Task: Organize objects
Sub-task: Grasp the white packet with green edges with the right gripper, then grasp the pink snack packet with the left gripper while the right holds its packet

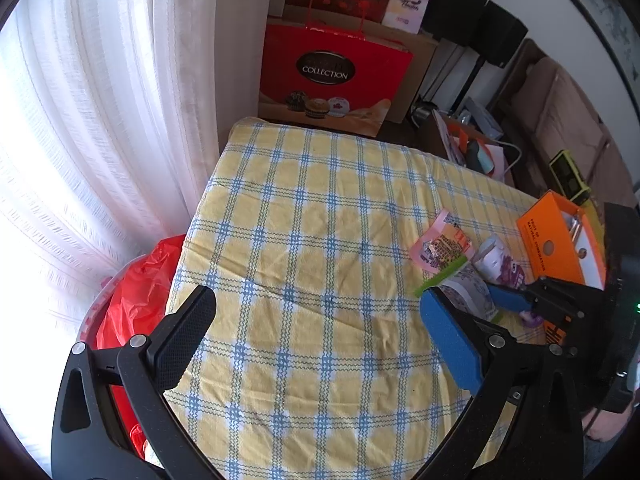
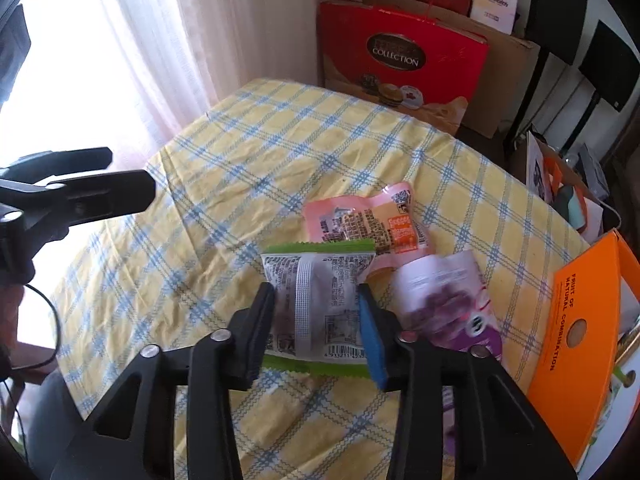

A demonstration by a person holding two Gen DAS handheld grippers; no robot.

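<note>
My right gripper [image 2: 316, 292] is shut on a white snack packet with green edges [image 2: 316, 304], held over the checked tablecloth [image 2: 248, 168]. Beside it lie a pink packet [image 2: 368, 220] and a purple-and-white packet [image 2: 452, 296]. An open orange box [image 2: 576, 328] stands at the right. In the left wrist view my left gripper [image 1: 316, 304] is open and empty over the cloth [image 1: 320, 208]. The same packets, green-edged [image 1: 468, 288], pink [image 1: 440, 244] and purple [image 1: 500, 264], lie to its right, with the right gripper's blue pad [image 1: 506, 298] on the green-edged one, next to the orange box [image 1: 560, 240].
Red gift bags [image 1: 332, 76] and a cardboard box stand behind the table. A white curtain [image 1: 100, 120] hangs on the left. A red plastic bag [image 1: 136, 292] sits at the table's left edge. A cluttered carton [image 1: 472, 144] and black speakers [image 1: 480, 20] are at the right rear.
</note>
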